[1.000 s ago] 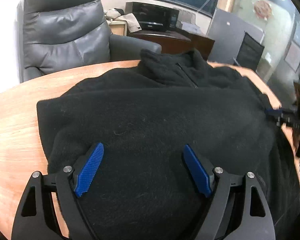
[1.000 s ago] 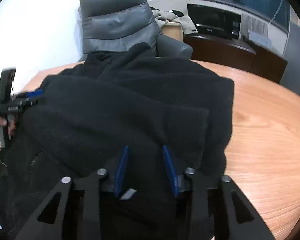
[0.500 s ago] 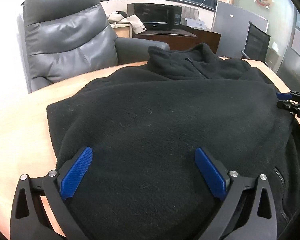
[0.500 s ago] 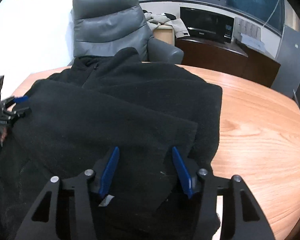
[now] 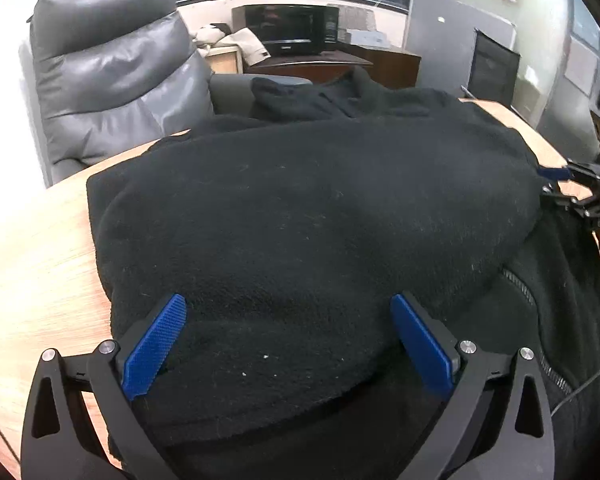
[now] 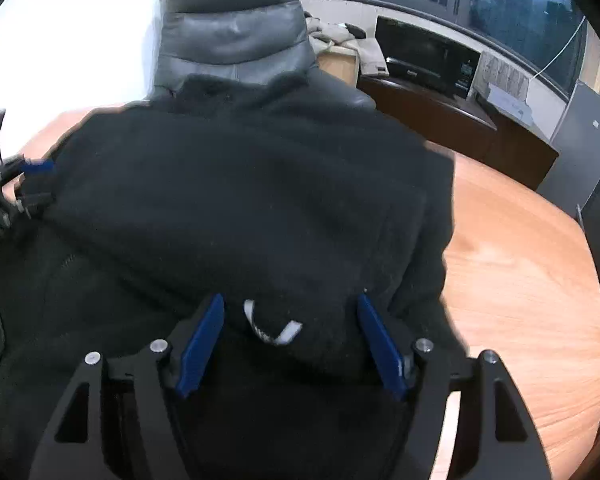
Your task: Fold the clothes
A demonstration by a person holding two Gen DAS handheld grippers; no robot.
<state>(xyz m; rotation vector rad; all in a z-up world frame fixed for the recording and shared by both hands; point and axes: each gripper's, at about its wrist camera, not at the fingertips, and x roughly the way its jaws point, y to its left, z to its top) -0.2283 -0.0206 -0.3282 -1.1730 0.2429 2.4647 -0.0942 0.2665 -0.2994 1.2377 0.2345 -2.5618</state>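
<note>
A black fleece jacket (image 5: 320, 216) lies partly folded on the wooden table (image 5: 32, 272), collar toward the far side and the zipper (image 5: 520, 284) showing at the right. My left gripper (image 5: 286, 304) hovers wide open over the near folded edge, its blue pads clear of the cloth. In the right wrist view the jacket (image 6: 240, 200) fills the middle. My right gripper (image 6: 290, 300) has its jaws opening, with a fold of fleece and a white label (image 6: 288, 332) between them; the pads do not press on it. Each gripper shows at the other view's edge.
A grey leather armchair (image 5: 112, 80) stands behind the table's far edge. Beyond it are a dark cabinet with a microwave (image 5: 292, 32) and a pile of light clothes (image 6: 340, 36). Bare wood lies left of the jacket (image 5: 28, 240) and to its right (image 6: 520, 280).
Both grippers have spread their jaws wider, the right one letting go of the fleece fold. Both have drawn back toward the near edge, so the jacket fills more of each view.
</note>
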